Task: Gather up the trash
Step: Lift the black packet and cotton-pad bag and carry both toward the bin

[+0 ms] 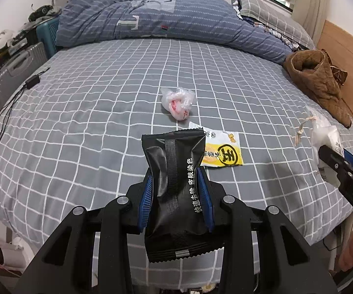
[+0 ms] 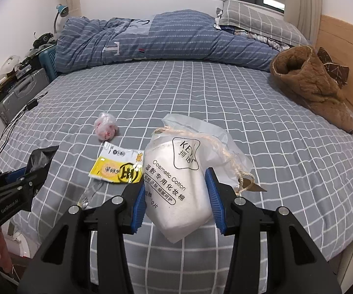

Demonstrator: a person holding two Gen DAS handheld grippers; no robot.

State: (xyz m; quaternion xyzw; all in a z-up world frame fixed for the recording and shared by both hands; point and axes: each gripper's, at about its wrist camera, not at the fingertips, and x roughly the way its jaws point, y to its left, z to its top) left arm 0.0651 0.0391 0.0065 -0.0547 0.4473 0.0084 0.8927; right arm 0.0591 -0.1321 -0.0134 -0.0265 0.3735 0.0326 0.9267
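1. The cotton-pad bag (image 2: 176, 186) is a translucent white drawstring pouch, packed with a white block of cosmetic cotton; its loose top flops open and a twisted beige cord (image 2: 228, 158) trails from its neck.
2. The black sachet (image 1: 176, 191) is a flat, glossy foil pack with crimped, serrated ends and white print down one side; what is inside cannot be told.
3. The left gripper (image 1: 177, 193) has its jaws closed tight on the sachet's middle, blue ribbed pads pinching it so it creases and stands upright above the bed (image 1: 78, 122).
4. The right gripper (image 2: 177, 201) has its jaws part-way open and pressed on both sides of the cotton-pad bag, which hangs between them, clear of the bed.
5. Still lying on the grey bedsheet with its white grid: a flat yellow-and-white wrapper (image 1: 221, 150) just behind the sachet, and beyond it a crumpled clear plastic ball (image 1: 179, 104) with pink-red marks.
6. A rumpled blue striped quilt (image 1: 166, 22) lies along the far edge, and a fuzzy brown garment (image 2: 313, 85) lies near the wooden headboard.
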